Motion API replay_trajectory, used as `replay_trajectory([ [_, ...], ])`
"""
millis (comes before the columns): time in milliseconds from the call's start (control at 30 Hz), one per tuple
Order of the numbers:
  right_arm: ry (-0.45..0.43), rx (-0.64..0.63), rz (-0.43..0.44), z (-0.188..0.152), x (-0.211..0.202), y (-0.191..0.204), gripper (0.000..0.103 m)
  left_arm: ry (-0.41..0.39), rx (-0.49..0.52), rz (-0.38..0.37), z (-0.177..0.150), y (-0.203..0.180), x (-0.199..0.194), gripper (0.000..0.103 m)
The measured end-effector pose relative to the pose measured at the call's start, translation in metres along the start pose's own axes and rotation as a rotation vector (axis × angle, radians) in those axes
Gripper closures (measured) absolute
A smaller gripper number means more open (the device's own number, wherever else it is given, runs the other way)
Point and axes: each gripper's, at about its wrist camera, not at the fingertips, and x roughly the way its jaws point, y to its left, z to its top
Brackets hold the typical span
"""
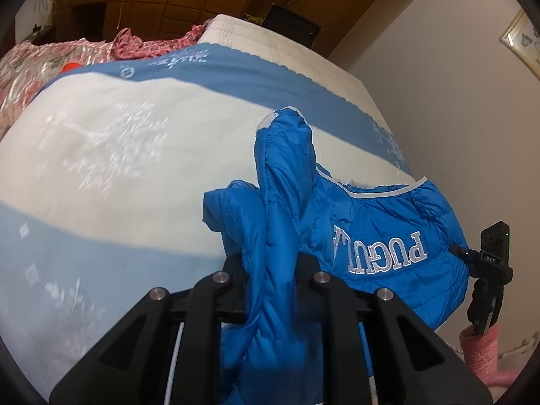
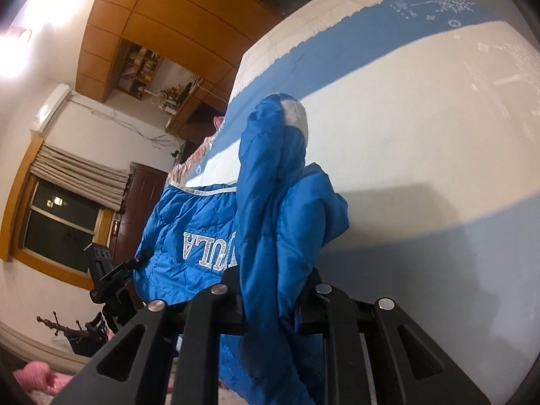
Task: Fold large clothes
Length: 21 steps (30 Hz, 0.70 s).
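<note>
We hold the blue jacket [image 1: 378,236] aloft over the bed [image 1: 101,155], left gripper [image 1: 270,283] and right gripper [image 2: 273,290] each pinching its slippery fabric; a thin bite may slip free.

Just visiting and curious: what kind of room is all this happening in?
Most likely a home bedroom: a large bed with a blue-and-white blanket, a wooden wardrobe along the wall, and a curtained window, dark outside.

Home bedroom: bed [image 1: 101,155] with blue-white blanket, wooden wardrobe [image 2: 141,23], curtained window [image 2: 64,216], wall air conditioner [image 2: 50,106]
</note>
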Motion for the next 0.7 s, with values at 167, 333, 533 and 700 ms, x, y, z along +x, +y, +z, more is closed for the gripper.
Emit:
replay_trajectory([
  [167, 0.023, 0.054, -0.026, -0.023, 0.022, -0.013, 0.086, 0.043, -0.050, 0.019, -0.041, 0.026, 0.004, 0.088],
  [333, 0.044, 0.113, -0.153, -0.034, 0.053, -0.048, 0.086, 0.099, -0.047, 0.096, -0.072, 0.055, 0.036, 0.086],
  [533, 0.026, 0.189, -0.227, -0.047, 0.078, -0.085, 0.081, 0.145, -0.039, 0.102, -0.086, 0.082, 0.070, 0.074],
  [700, -0.008, 0.201, -0.238, -0.052, 0.085, -0.094, 0.080, 0.145, 0.011, 0.111, -0.088, 0.088, 0.086, 0.069],
])
